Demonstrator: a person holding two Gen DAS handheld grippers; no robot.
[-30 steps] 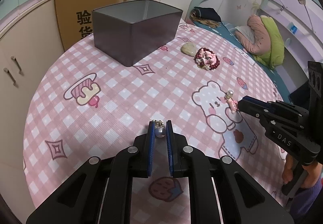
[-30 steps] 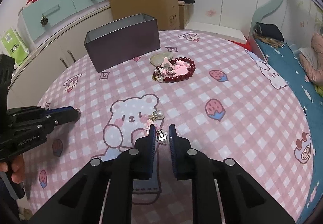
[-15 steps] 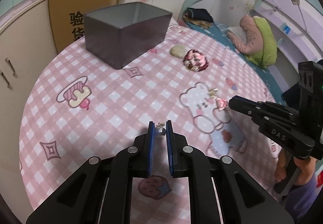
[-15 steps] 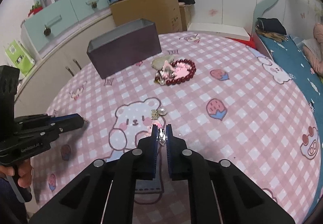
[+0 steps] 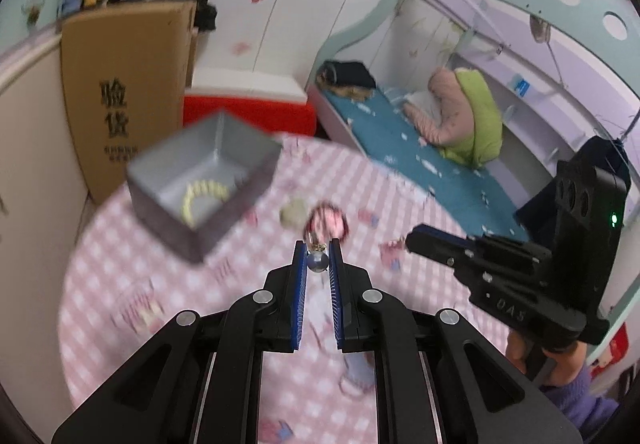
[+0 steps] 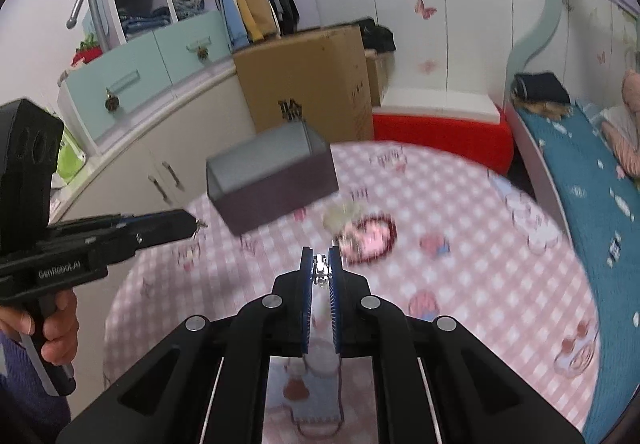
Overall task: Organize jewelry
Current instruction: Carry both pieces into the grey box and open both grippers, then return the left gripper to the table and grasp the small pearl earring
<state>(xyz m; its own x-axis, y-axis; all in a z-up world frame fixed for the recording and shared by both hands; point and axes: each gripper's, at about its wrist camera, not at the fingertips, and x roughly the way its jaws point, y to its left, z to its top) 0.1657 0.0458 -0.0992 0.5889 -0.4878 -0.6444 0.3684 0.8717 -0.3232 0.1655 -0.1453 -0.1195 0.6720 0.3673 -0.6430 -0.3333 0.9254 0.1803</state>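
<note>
My left gripper is shut on a pearl earring, held above the pink checked table. My right gripper is shut on a small silver earring, also lifted off the cloth. In each wrist view the other gripper shows from the side, the right gripper and the left gripper. An open grey box stands at the back with a yellow bead bracelet inside. A red bead bracelet and a pale stone lie beside it.
A cardboard box and cream cabinets stand behind the table. A red and white chest sits past the far edge, and a bed runs along the right. Hands in purple sleeves hold both grippers.
Both grippers have risen from the cloth and carry their earrings up. The right gripper's fingers closed onto the silver earring. The views tilted up, and the box's inside now shows.
</note>
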